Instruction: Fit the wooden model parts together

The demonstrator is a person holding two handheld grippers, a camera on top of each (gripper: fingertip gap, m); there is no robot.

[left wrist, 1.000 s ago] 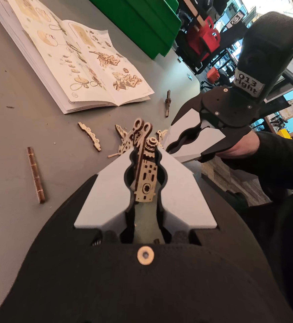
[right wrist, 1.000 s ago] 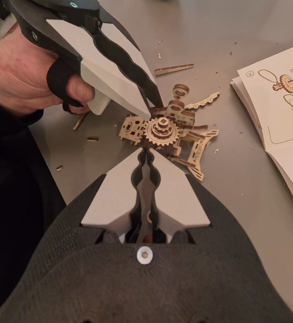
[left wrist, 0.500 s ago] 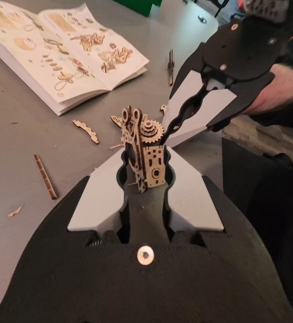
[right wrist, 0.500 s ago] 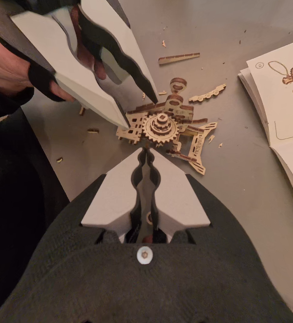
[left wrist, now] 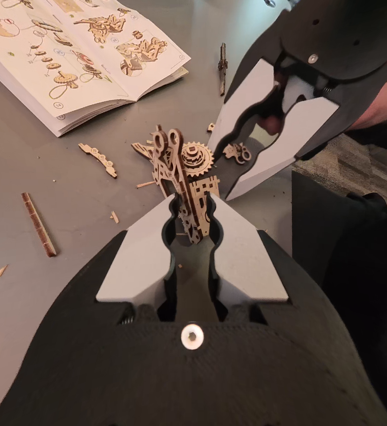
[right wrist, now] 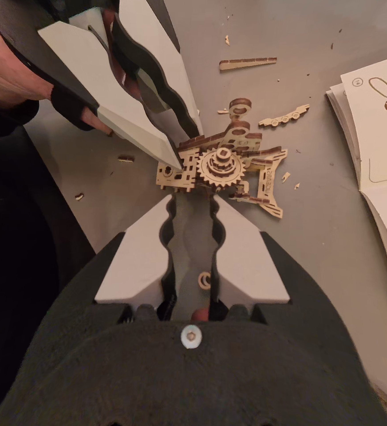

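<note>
A wooden assembly of laser-cut plates carries a toothed gear on one side. My left gripper is shut on its lower plates and holds it upright over the grey table. The right wrist view shows the assembly and its gear face on, with the left gripper gripping the assembly's left end from above. My right gripper is open and empty, its tips just short of the gear. It also shows in the left wrist view, to the right of the assembly.
An open instruction booklet lies at the back left; it also shows in the right wrist view. Loose parts lie around: a brown strip, a curved piece, a small ring and splinters. The table edge is on the right.
My right gripper has gone from shut to open. My left jaws widened, then closed again on the assembly, which has turned so that its gear faces up. Both views are closer to the table.
</note>
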